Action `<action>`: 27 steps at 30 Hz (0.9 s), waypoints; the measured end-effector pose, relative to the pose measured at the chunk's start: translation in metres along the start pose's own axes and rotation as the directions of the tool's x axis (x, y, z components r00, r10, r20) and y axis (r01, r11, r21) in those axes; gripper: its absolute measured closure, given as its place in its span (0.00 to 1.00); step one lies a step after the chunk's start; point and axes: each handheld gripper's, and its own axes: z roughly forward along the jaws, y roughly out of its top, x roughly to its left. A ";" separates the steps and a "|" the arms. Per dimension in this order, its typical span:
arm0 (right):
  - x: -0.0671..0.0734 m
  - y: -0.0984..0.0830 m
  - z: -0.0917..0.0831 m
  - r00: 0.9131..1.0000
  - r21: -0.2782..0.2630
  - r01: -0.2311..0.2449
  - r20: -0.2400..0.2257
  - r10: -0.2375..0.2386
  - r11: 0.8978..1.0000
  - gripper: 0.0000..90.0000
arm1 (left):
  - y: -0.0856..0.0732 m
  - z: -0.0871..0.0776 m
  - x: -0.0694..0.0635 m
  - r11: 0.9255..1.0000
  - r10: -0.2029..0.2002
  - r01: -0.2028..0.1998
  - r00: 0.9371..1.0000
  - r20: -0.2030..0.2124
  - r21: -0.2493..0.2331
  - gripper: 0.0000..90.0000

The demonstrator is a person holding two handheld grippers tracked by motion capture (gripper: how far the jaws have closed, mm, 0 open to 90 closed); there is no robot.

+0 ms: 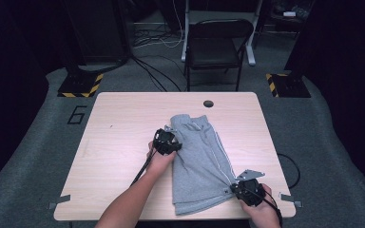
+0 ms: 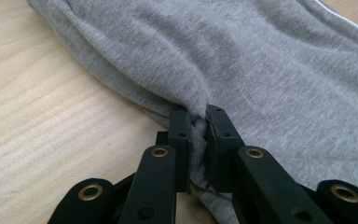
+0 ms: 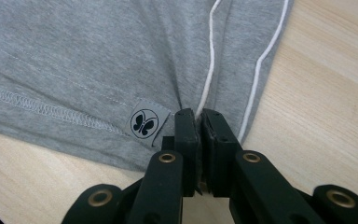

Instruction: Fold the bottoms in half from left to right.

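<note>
Pinching down on soft grey jersey, the left gripper (image 2: 196, 122) has its black fingers (image 2: 180, 140) clamped on a bunched fold at the left edge of the grey shorts (image 1: 199, 161). No earlier picture to compare, so that is simply a tight grip. The shorts lie folded lengthwise, a long slanted strip of fine knit with thin white piping (image 3: 210, 60) running down it. They sit right of centre on the pale wood-grain desk (image 1: 119, 142), their waistband end just short of the round cable hole (image 1: 208, 103) and their hem end near the desk's near edge. At the hem's right corner the right gripper (image 3: 199, 114) is closed on the cloth exactly where the piping meets the edge; beside it on the hem sits a small grey label with a black butterfly mark (image 3: 144, 122), and a stitched seam (image 3: 37, 108) runs left from there. Left of the shorts the desk is bare, smooth board, wide room for a sweep. Right of the shorts only a narrow strip of wood remains before the rounded desk edge. Beyond the desk stands a black folding chair (image 1: 216, 45) on grey carpet.
</note>
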 end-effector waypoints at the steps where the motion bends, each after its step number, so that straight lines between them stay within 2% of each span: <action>1: 0.001 0.000 0.001 1.000 -0.001 -0.007 -0.004 0.007 1.000 0.95 | 0.000 -0.001 0.001 1.000 0.005 -0.005 1.000 0.002 0.005 0.92; 2: 0.003 0.001 0.001 1.000 -0.002 -0.003 -0.010 0.003 1.000 0.95 | 0.000 -0.002 0.003 1.000 0.014 -0.014 1.000 0.004 0.015 0.92; 9: 0.013 0.008 0.007 0.998 0.004 0.034 -0.047 -0.033 0.999 0.95 | -0.001 -0.010 0.014 1.000 0.009 -0.008 1.000 -0.010 0.017 0.93; 12: 0.021 0.013 0.010 0.996 0.009 0.060 -0.072 -0.060 0.998 0.95 | -0.001 -0.014 0.018 1.000 0.011 -0.010 1.000 -0.017 0.020 0.93; 13: 0.024 0.014 0.011 0.996 0.004 0.065 -0.068 -0.065 0.998 0.95 | -0.001 -0.016 0.020 1.000 0.015 -0.015 1.000 -0.018 0.024 0.93; 22: 0.056 0.029 0.022 0.980 -0.006 0.144 -0.139 -0.143 0.990 0.95 | -0.007 -0.032 0.041 1.000 -0.005 0.006 0.999 -0.043 0.026 0.93; 25: 0.067 0.035 0.027 0.972 -0.011 0.158 -0.172 -0.157 0.987 0.95 | -0.010 -0.038 0.048 0.999 -0.024 0.026 0.998 -0.050 0.028 0.93; 26: 0.071 0.037 0.029 0.970 -0.013 0.167 -0.175 -0.167 0.986 0.95 | -0.010 -0.040 0.050 0.999 -0.023 0.025 0.998 -0.052 0.028 0.93; 27: 0.074 0.038 0.031 0.965 -0.011 0.192 -0.183 -0.190 0.981 0.95 | -0.011 -0.042 0.052 0.999 -0.024 0.025 0.998 -0.056 0.031 0.93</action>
